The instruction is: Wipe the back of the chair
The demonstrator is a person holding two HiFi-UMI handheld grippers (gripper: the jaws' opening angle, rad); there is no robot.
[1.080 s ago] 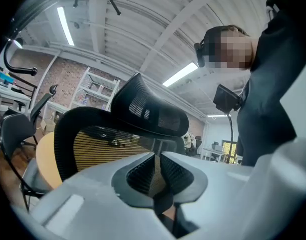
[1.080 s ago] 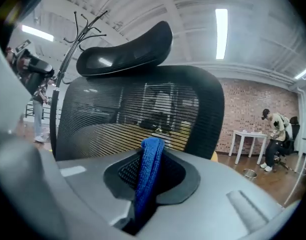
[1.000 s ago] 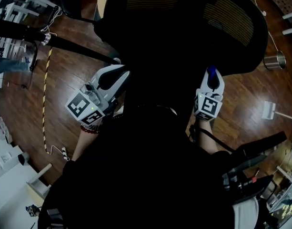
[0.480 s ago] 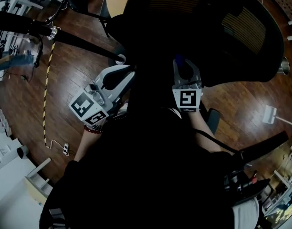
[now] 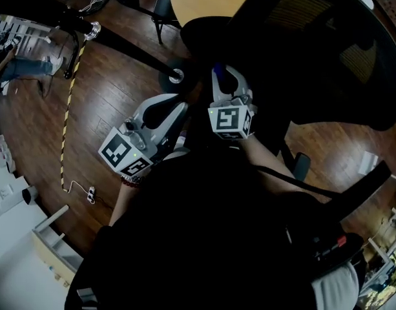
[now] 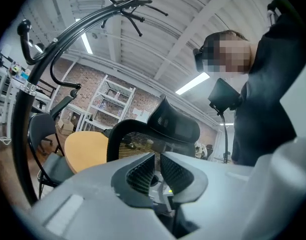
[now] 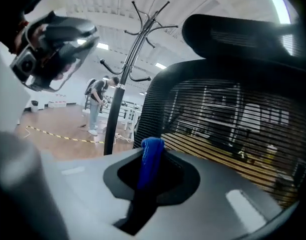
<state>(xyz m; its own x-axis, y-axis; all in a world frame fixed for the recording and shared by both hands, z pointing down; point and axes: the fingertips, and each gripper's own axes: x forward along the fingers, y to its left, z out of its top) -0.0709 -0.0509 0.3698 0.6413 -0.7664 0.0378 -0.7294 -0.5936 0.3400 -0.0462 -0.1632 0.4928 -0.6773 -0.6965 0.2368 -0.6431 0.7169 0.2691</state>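
**Cloth's lined up on the mesh, wipe looks about to land**

Reads to me like the approach part of the wipe. The right claw (image 5: 223,82) is pinching a blue cloth (image 7: 150,159) and aiming it at the chair back (image 5: 327,50), which fills the upper right of the head view. I can't tell if the cloth touches the mesh (image 7: 207,114) yet.

My guess at the next move: press the cloth tip on and sweep across, lightly, since mesh gives.

The left claw (image 6: 156,165) has its pads nearly together with a thin gap between them, and there's nothing in it.

The chair back stands upright with the headrest (image 7: 242,31) on top, so its long axis runs top to bottom. Its rear side faces the person. The cloth pokes straight out along the jaws, toward the mesh.
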